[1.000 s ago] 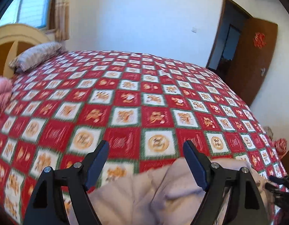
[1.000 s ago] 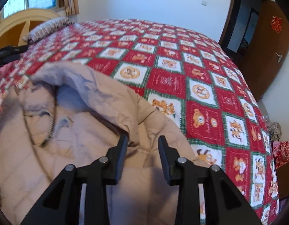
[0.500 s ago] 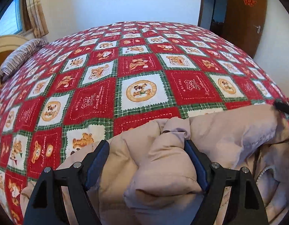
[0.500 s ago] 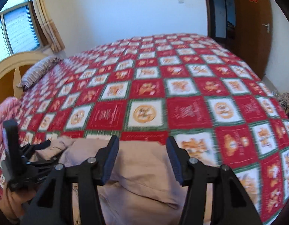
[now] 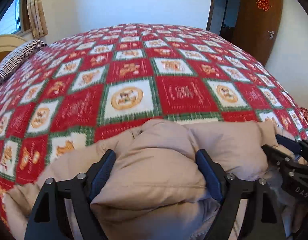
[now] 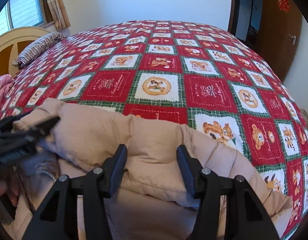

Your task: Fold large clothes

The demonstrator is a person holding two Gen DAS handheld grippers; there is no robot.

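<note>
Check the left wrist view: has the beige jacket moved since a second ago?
Yes. The beige jacket now bulges between the left gripper's opening jaws, covering more of the red bedspread.

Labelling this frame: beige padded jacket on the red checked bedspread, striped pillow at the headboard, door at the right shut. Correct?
Not quite: the door stands open, swung back from a dark doorway, as the left wrist view shows. The rest holds: the beige padded jacket lies on the red checked bedspread, and the striped pillow sits at the headboard.
</note>
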